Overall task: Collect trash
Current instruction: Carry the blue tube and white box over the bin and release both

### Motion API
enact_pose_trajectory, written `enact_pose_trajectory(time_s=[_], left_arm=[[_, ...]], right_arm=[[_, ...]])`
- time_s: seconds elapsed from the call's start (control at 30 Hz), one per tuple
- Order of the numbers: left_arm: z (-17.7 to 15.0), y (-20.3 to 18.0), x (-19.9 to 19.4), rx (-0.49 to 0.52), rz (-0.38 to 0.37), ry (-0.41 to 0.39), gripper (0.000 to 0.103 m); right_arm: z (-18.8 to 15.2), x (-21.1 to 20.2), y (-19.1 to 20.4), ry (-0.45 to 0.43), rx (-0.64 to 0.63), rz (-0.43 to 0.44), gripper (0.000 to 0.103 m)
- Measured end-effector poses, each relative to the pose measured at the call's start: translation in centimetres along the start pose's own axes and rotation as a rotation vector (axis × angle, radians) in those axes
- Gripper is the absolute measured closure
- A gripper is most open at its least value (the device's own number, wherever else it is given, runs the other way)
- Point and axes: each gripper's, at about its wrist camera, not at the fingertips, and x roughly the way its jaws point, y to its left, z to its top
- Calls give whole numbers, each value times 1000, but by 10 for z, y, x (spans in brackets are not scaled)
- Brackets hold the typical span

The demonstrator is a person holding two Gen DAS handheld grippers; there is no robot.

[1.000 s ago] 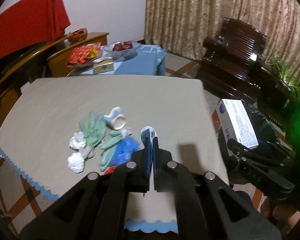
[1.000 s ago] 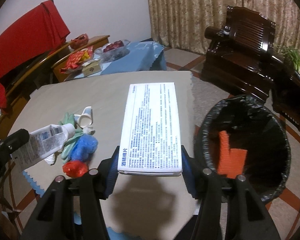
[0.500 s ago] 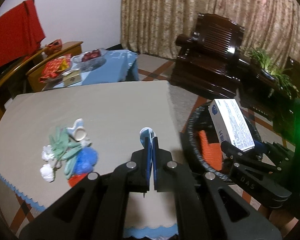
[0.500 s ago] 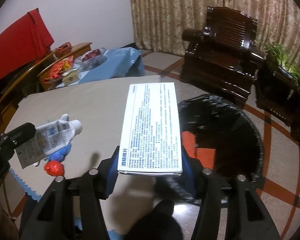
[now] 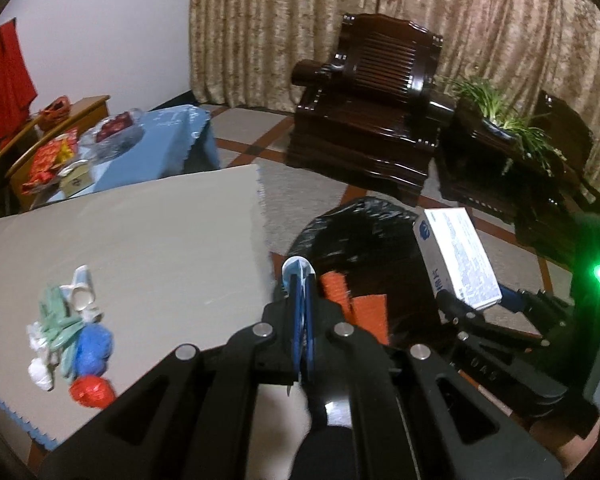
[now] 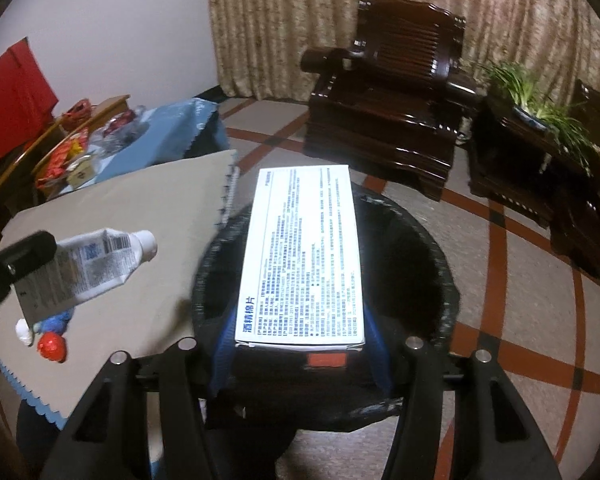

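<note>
So the main worry is the bin (image 6: 440, 264) itself: black bag liner, sitting on the floor right off the edge of the desk (image 5: 140, 240). The white box (image 6: 304, 256) is long compared to the bin's mouth, and it's held flat over the opening by the right hand-held gripper (image 6: 300, 344), jaws about half spread and clamped on the box's sides. If it's let go level like that it could catch the rim on the desk side and tip out onto the floor. Angling it nose-down first seems safer to me.

Smaller risk: the tube (image 6: 88, 268) with the white cap, pinched at its flat crimped end by the left hand-held gripper (image 5: 300, 304), jaws basically fully shut. From the right camera the tube looks like it's over the desk rather than the bin, so dropping it now would probably just put it back on the desk. It's also right beside the box, so the two could bump if both go for the bin together.

The rest of the trash, a little heap of green, white, blue and red bits (image 5: 68, 336), is on the desk well away from the bin.

Hard to see: the box hides most of the bin's inside, only some orange stuff (image 5: 356, 300) shows. From the left camera the tube is edge-on, barely readable.
</note>
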Motion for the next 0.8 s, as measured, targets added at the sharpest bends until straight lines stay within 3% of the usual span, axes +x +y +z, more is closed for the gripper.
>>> enact_pose_trajectory(time_s=[0.4,0.5,0.67,0.8], left_arm=[[20,-56,91,51,-104,78,101],[14,-58,122,60,-132,136,101],[-2,-43,143,60,-94,184,98],[-7,-26,133,57,-58,177,73]], right_arm=[[-2,81,-51,104,48,11,46],[-7,102,-51,143,31,6,36],[-25,105,-65,169,100,6,35],[-37,85,-70,157,124,-4,35]])
